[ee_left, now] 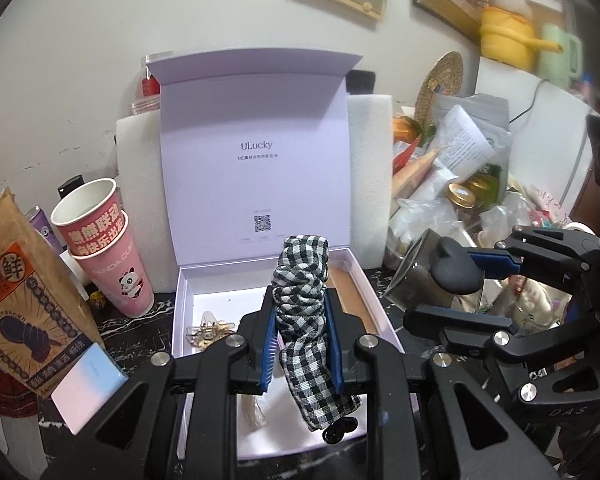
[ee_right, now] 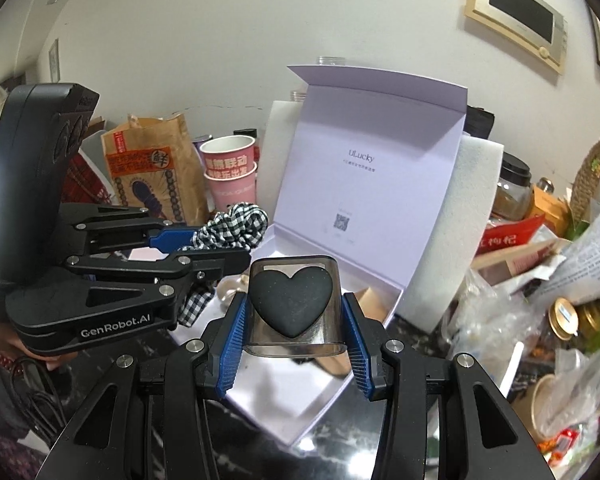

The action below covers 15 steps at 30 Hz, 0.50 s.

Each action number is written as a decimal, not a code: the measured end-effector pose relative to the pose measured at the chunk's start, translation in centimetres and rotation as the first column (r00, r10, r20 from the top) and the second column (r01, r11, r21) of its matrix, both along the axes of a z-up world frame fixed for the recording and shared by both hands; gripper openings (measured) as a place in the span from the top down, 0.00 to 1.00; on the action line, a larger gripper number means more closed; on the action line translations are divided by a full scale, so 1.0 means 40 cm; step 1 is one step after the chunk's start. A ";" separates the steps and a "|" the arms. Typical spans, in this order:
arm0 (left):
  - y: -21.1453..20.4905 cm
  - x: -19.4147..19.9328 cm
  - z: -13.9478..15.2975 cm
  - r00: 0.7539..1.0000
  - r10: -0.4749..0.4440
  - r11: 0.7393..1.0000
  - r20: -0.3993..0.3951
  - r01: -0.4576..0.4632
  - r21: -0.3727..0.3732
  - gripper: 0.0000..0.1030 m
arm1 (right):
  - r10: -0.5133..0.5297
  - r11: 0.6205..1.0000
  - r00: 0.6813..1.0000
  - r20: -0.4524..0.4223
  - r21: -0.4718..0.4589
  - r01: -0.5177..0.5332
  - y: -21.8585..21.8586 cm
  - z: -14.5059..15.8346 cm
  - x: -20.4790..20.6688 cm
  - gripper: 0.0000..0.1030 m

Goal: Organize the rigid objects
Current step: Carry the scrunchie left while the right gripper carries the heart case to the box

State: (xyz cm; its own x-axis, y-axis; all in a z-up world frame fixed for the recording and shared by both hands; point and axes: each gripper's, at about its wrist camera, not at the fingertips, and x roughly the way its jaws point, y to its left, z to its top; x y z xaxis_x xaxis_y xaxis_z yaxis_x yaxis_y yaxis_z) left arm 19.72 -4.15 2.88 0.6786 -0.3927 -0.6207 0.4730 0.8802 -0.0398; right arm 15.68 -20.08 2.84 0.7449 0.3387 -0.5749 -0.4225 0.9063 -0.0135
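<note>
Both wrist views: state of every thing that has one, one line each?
white box: lid up, open
left gripper: shut on checked hair clip
right gripper: shut on heart case
gold clips: lying in the box
paper cups: stacked, upright, top one empty
gold-lid jar: lid on
</note>
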 end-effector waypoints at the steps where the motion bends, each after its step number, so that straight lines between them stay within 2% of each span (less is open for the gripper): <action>1: 0.000 0.009 -0.003 1.000 0.001 1.000 -0.002 -0.001 0.001 0.79 | 0.001 1.000 1.000 0.001 -0.003 -0.001 0.001 -0.001 0.008 0.56; 15: 0.012 0.146 -0.046 1.000 0.026 0.999 -0.017 -0.026 0.048 0.79 | 0.014 1.000 1.000 0.000 -0.013 -0.014 0.021 -0.031 0.150 0.56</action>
